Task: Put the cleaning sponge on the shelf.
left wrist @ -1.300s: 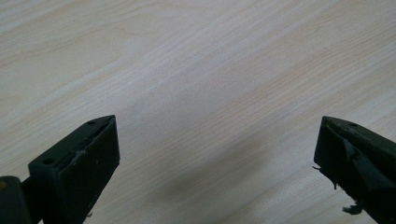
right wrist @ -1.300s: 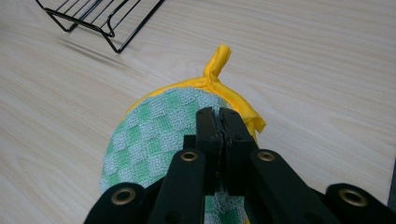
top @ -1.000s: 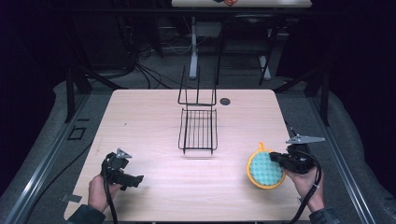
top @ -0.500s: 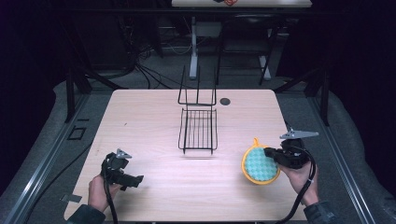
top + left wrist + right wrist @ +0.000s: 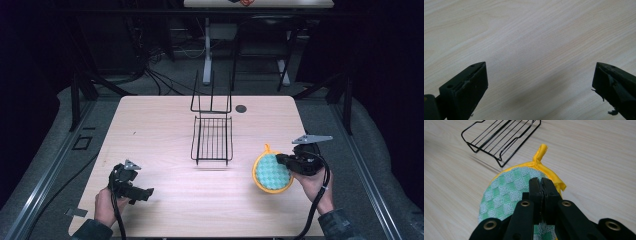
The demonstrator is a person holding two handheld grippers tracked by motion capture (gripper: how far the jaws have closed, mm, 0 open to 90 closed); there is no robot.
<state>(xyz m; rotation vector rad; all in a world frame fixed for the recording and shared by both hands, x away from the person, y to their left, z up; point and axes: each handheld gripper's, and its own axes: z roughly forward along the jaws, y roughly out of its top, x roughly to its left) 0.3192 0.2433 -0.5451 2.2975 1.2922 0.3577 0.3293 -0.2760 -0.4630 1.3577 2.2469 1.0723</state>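
Observation:
A round pot holder (image 5: 272,172) with a green checked face, yellow trim and a yellow loop lies right of the table's middle. My right gripper (image 5: 281,160) is shut on its right edge; in the right gripper view the jaws meet on the pot holder (image 5: 506,195), my right gripper (image 5: 541,182) pressing its cloth. A black wire rack (image 5: 212,137) stands at the table's centre, its near end (image 5: 499,137) just beyond the loop. My left gripper (image 5: 145,192) rests open at the front left over bare wood, my left gripper (image 5: 540,82) holding nothing.
The light wooden table (image 5: 150,125) has a small dark round hole (image 5: 241,108) near its far edge. Beyond the table are dark stands, cables and a grey floor. Bare wood lies between the rack and the left hand.
My right gripper has dragged the pot holder leftward across the table, closer to the rack. The left gripper has stayed where it was.

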